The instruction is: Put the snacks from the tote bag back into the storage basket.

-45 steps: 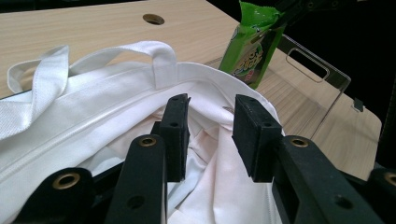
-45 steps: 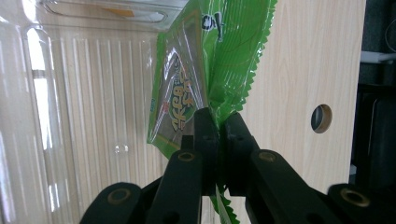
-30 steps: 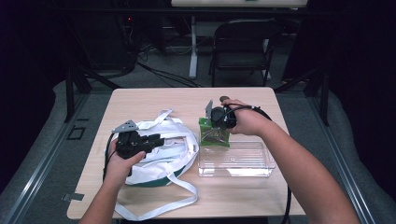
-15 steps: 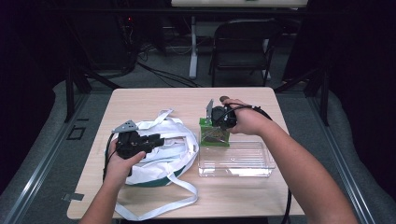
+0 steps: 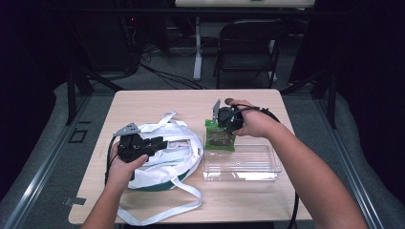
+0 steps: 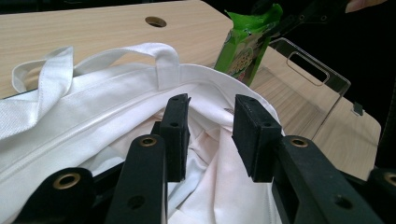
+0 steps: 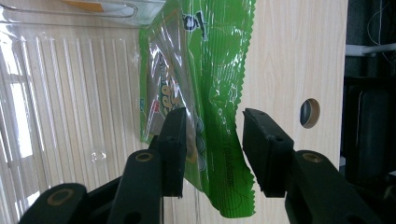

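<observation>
A white tote bag with long straps lies at the table's front left. My left gripper hovers over its mouth, open, with only white cloth behind the jaws. A green snack packet stands tilted at the far left corner of a clear plastic tray. My right gripper is at the packet's top. In the right gripper view the jaws of the right gripper stand apart on either side of the packet, so it is open. The left gripper view also shows the packet and the tray.
The wooden table has a round cable hole near the packet. The bag's loose straps trail toward the front edge. A folding chair and cables stand on the floor beyond the table.
</observation>
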